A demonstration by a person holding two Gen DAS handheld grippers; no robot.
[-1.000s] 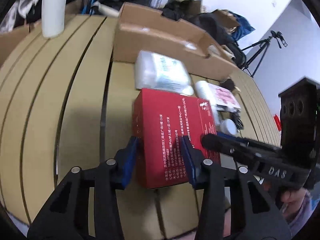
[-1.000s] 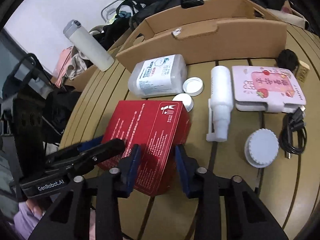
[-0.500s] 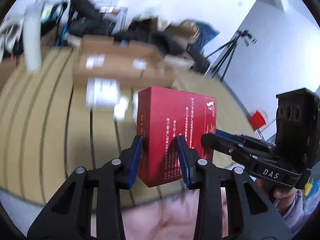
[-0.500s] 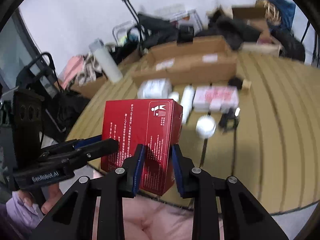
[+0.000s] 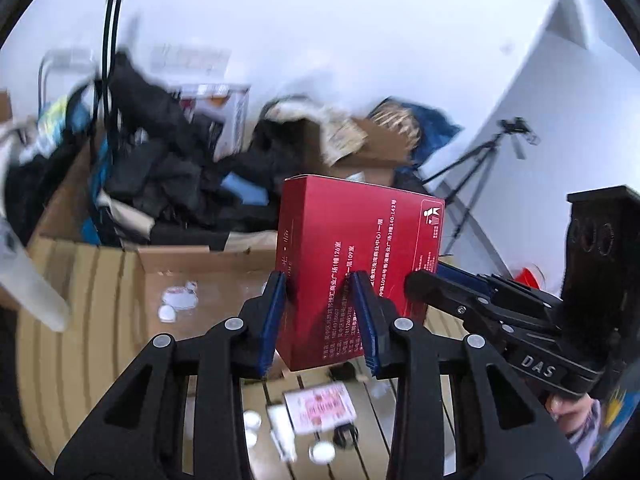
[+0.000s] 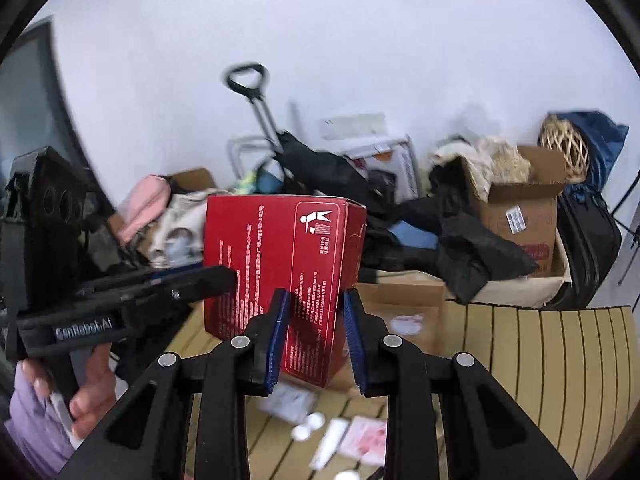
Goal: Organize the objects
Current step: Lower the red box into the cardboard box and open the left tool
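Both grippers, left point(image 5: 320, 312) and right point(image 6: 313, 330), are clamping the red box point(image 5: 360, 256), carrying it aloft. Next, I judge, they are lowering it into the carton point(image 6: 404, 300) at 12 o'clock.

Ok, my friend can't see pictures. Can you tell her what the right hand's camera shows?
A red box with white writing is held up above a wooden slatted table, pinched by the right gripper on one corner and the left gripper on the other side. Small white bottles and lids lie far below; messy cardboard boxes and clothes sit behind.
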